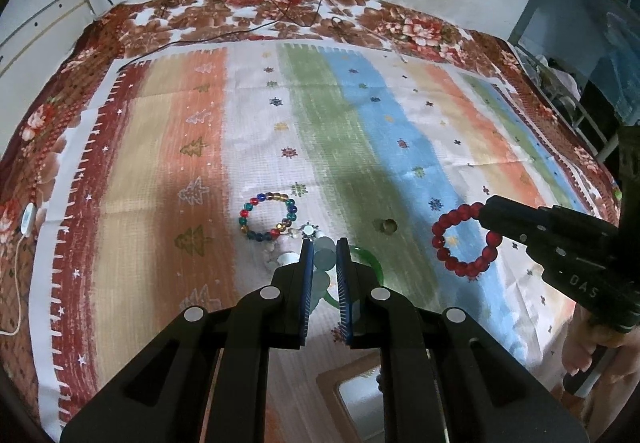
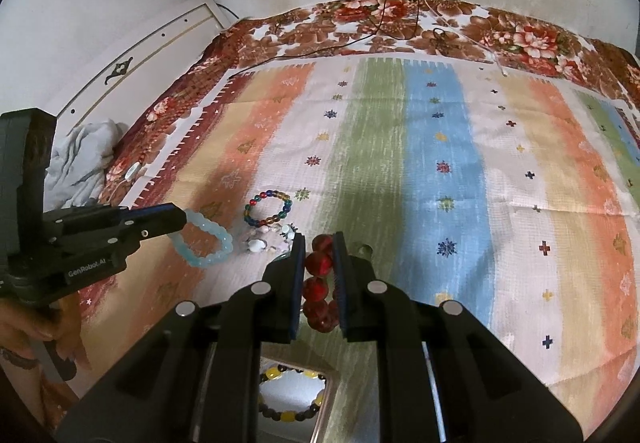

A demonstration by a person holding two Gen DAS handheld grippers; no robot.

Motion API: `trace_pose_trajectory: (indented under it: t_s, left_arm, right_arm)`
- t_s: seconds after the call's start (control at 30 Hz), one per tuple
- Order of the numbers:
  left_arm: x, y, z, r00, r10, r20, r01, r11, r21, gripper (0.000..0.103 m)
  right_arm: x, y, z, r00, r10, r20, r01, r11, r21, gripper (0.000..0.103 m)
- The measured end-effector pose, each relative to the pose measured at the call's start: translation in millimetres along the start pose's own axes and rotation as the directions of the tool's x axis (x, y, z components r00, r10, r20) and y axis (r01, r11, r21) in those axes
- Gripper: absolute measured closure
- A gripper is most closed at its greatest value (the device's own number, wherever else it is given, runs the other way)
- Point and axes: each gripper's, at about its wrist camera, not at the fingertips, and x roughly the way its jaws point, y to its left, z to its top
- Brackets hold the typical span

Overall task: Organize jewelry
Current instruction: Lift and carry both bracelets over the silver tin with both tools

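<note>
My left gripper [image 1: 325, 243] is shut on a pale blue bead bracelet [image 1: 325, 258], held above the cloth; it also shows in the right wrist view [image 2: 204, 243], hanging from the left gripper [image 2: 185, 220]. My right gripper [image 2: 318, 239] is shut on a red bead bracelet [image 2: 319, 283]; in the left wrist view the red bracelet [image 1: 464, 239] hangs as a ring from the right gripper [image 1: 486, 209]. A multicoloured bead bracelet [image 1: 269, 216] lies on the cloth, also in the right wrist view [image 2: 269, 209]. A green bangle [image 1: 370, 261] lies just right of my left fingers.
Small white trinkets [image 2: 258, 243] lie near the multicoloured bracelet. A small ring [image 1: 386, 226] sits on the green stripe. A wooden-rimmed tray [image 2: 324, 403] below my right gripper holds a yellow and dark bead bracelet [image 2: 292, 415]. Cables [image 1: 296, 15] run over the far cloth.
</note>
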Motion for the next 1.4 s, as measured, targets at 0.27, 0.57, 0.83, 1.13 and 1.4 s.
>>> trace_pose_trajectory:
  t_s: [0.27,0.57,0.83,1.13,1.4]
  left_arm:
    - [-13.8,-11.5,-8.7,1.0,-0.019,0.023,0.019,0.999,0.026,0.092]
    - [-23.7,-27.1,-16.2,0.999,-0.012,0.037,0.009,0.997,0.073,0.092]
    - [-32.6,-36.1,-24.9,0.999,-0.014,0.05,0.008,0.995,0.102,0.092]
    - [-42.3,-47.9,-42.7,0.998,-0.035,0.054,0.028,0.991,0.127,0.092]
    - [-47.7,-53.8,-56.8,0.998,-0.05,0.05,0.043,0.989,0.139,0.092]
  right_arm:
    - [-17.0,11.2,-4.8,0.999,0.029,0.022,-0.029,0.999,-0.013,0.088]
    - [-30.5,24.1,-14.2,0.999,0.038,0.034,-0.036,0.998,-0.051,0.088]
    - [-42.8,32.3,-24.6,0.997,0.059,0.043,-0.056,0.996,-0.07,0.088]
    - [-52.7,36.0,-44.7,0.997,0.074,0.028,-0.072,0.994,-0.079,0.088]
    - [-61.7,38.0,-60.8,0.996,0.086,0.02,-0.084,0.993,-0.087,0.088]
